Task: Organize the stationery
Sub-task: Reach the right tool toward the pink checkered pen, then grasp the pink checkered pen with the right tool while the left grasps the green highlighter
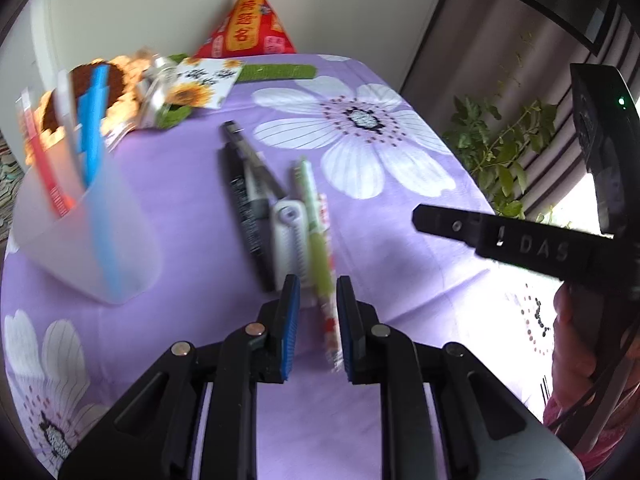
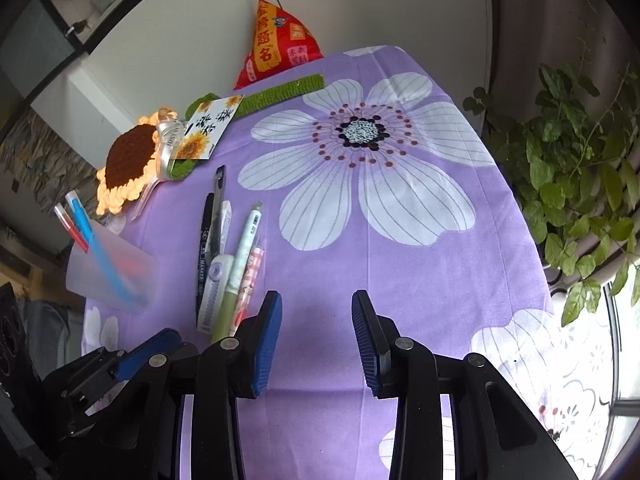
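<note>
Several pens lie side by side on the purple flowered cloth: a black marker [image 1: 244, 208] [image 2: 204, 248], a white correction tape [image 1: 288, 236] [image 2: 214, 284], a green pen [image 1: 316, 220] [image 2: 240, 264] and a pink patterned pen [image 1: 329, 308] [image 2: 252, 276]. A frosted cup [image 1: 88, 240] [image 2: 112, 276] to their left holds a blue and a red pen. My left gripper [image 1: 318, 292] hovers over the pens' near ends, jaws narrowly apart, gripping nothing; the pink pen shows through the gap. My right gripper [image 2: 316, 300] is open over bare cloth to the right of the pens.
A crocheted sunflower [image 2: 128, 160], a sunflower card [image 2: 208, 132], a green knitted strip [image 2: 280, 90] and a red pouch [image 2: 280, 44] sit at the table's far end. A leafy plant [image 2: 568, 168] stands past the right edge. A person's hand [image 1: 568, 340] holds the right device.
</note>
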The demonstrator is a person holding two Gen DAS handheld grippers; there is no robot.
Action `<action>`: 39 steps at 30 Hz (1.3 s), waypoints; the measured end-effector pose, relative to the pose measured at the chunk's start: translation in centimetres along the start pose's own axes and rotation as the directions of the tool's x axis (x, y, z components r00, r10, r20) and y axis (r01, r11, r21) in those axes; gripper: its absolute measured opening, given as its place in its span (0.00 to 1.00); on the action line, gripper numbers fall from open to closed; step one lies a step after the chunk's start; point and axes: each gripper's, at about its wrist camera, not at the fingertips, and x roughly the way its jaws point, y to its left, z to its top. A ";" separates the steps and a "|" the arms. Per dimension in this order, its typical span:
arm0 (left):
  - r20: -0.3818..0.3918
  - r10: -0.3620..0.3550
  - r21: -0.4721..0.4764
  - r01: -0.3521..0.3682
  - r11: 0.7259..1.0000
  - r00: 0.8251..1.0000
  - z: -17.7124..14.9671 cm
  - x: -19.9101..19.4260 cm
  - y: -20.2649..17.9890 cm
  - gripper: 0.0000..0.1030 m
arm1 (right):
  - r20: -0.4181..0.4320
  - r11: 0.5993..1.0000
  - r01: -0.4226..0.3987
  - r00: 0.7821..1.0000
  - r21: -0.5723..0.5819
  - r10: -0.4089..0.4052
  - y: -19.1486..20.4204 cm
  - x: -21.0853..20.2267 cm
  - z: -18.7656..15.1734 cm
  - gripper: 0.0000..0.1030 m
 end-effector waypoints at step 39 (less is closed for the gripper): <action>-0.034 -0.038 0.018 0.039 0.999 0.999 -0.3 0.2 -0.7 0.06 | -0.065 0.984 0.142 0.987 -0.112 -0.150 2.5 3.1 -0.4 0.13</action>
